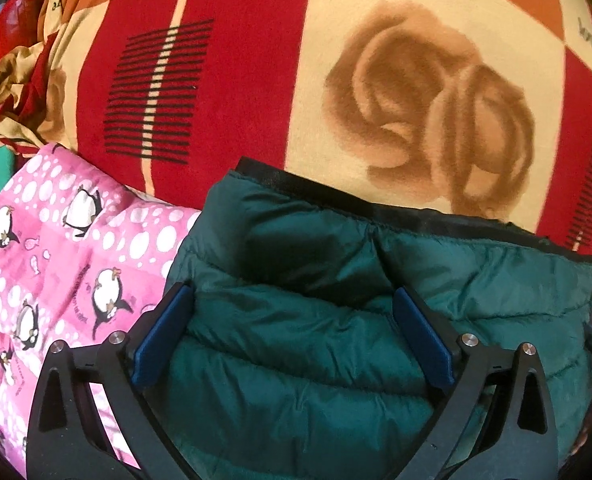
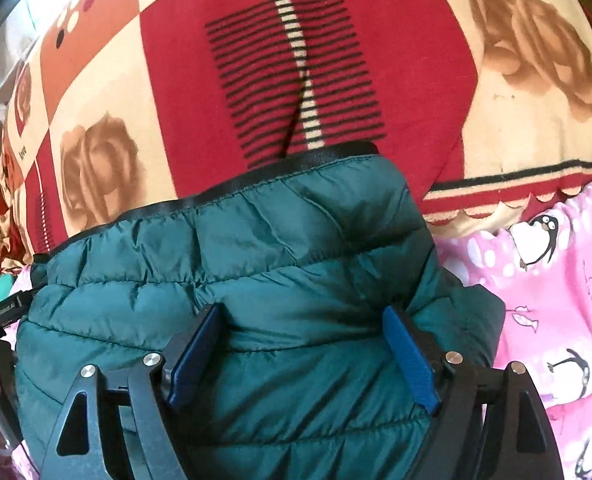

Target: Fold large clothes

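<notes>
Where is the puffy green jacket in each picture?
Left wrist view: the green jacket fills the lower middle and right, under the open left claw.
Right wrist view: the green jacket fills the lower middle and left, under the open right claw.
Shared landmark: the jacket's black hem lying against the red and cream rose blanket, with the pink penguin quilt beside it.
</notes>
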`<state>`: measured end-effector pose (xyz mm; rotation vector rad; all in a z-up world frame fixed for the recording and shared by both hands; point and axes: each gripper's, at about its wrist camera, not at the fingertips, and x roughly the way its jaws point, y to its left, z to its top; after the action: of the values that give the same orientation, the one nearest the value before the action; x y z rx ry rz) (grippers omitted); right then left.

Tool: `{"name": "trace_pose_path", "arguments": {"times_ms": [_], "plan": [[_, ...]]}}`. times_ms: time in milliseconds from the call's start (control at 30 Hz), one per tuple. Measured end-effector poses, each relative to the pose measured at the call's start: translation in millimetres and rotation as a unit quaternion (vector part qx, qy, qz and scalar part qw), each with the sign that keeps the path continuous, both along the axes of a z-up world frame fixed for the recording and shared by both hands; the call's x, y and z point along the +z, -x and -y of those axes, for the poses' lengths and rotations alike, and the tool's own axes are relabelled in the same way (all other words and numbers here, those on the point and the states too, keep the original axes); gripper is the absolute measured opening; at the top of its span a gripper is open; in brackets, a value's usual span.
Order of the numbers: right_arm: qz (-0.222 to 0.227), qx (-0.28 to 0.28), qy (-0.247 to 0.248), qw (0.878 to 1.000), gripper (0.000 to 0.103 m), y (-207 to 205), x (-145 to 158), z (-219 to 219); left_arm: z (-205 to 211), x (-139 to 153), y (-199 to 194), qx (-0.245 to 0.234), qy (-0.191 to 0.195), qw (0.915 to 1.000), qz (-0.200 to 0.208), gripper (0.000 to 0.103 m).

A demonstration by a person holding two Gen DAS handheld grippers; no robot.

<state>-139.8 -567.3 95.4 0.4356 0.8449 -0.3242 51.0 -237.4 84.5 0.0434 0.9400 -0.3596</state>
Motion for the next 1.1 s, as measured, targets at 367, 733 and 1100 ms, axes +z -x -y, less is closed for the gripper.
{"name": "trace_pose_path", "arguments": {"times_ms": [367,733,1100], "plan": [[0.014,-0.033,-0.033,0.999,0.081,53,11,1,-41,22,54,0.001,0.043,0.999,0.006,0.1],[0.027,-0.03,-0.035,0.999,0.081,82,37,-19,-69,10,79,0.005,0.09,0.9955,-0.031,0.1],[-0.011,-0.043,-0.016,0.999,0.089,92,19,-16,-79,-10,77,0.011,0.109,0.9924,-0.056,0.1]]}}
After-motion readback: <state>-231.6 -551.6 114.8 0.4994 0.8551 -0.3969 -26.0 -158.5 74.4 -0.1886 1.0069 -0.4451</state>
